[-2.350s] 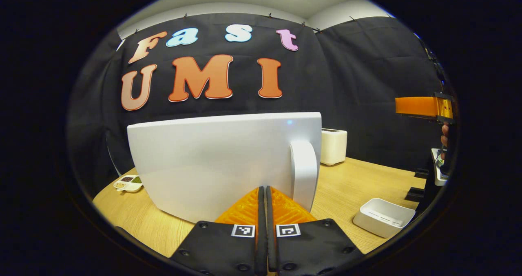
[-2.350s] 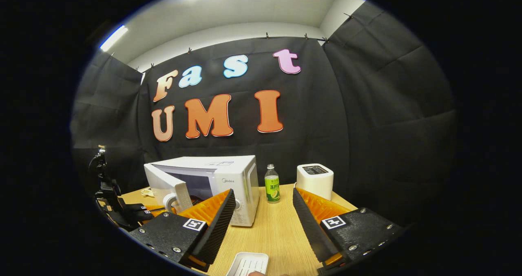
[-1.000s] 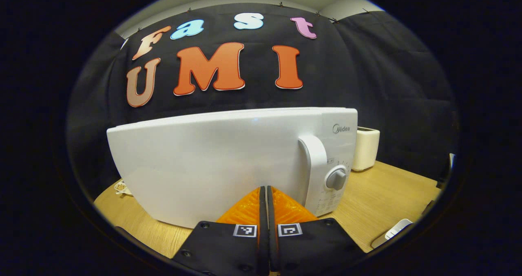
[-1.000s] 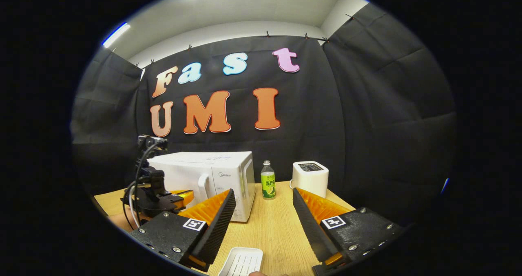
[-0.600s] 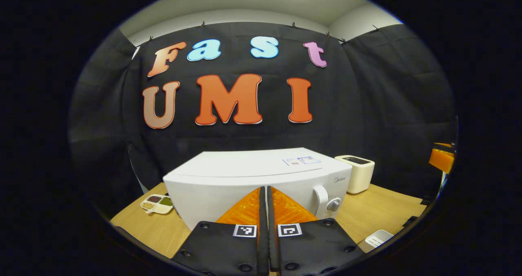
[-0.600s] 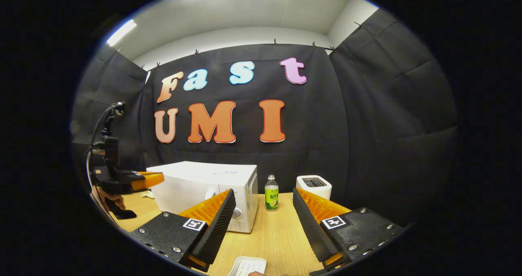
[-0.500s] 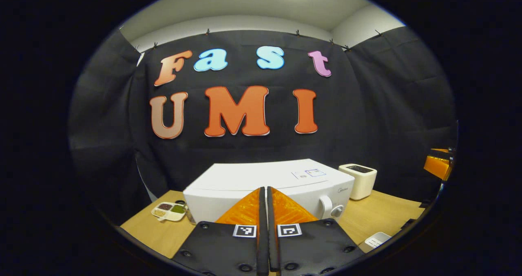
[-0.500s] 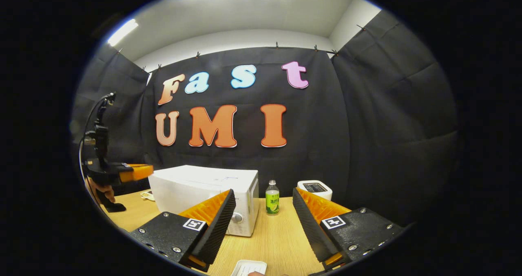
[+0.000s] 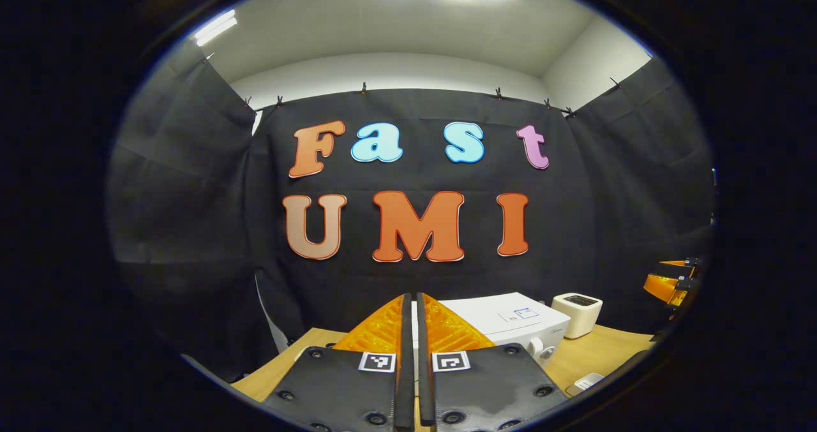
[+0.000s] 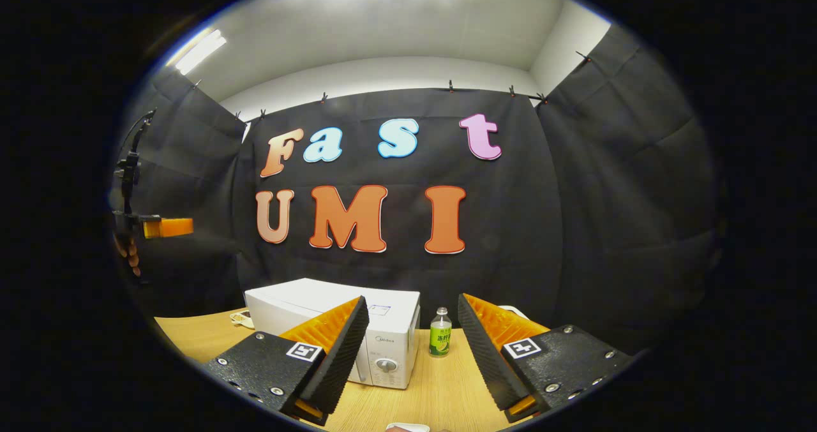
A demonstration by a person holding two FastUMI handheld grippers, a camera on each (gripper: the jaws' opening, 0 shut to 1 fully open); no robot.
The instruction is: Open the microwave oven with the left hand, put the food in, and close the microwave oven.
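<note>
My left fingers (image 9: 396, 330) are pressed together on nothing, and my right fingers (image 10: 348, 333) stand wide apart, also empty; both grippers are held high above the table (image 10: 440, 387). From the right gripper view I can see the left gripper (image 10: 167, 228) up at the far left, in a hand (image 10: 129, 253).

The microwave (image 10: 332, 320) sits on the table below, its door shut, knob facing me. I judge the task finished or at its tail: the food is presumably inside, though I cannot confirm that through the closed door. If anything is left, it is checking that the door has latched flush; a gentle push with the closed left fingers near the handle side would do, square to the door so the oven does not slide.

A bottle (image 10: 439, 338) stands just beside the microwave, and a toaster (image 9: 577, 314) is to its right. My own fingers cover the microwave's left part in the left gripper view. A small white object at the bottom edge (image 10: 407, 427) is cut off; I cannot tell what it is.
</note>
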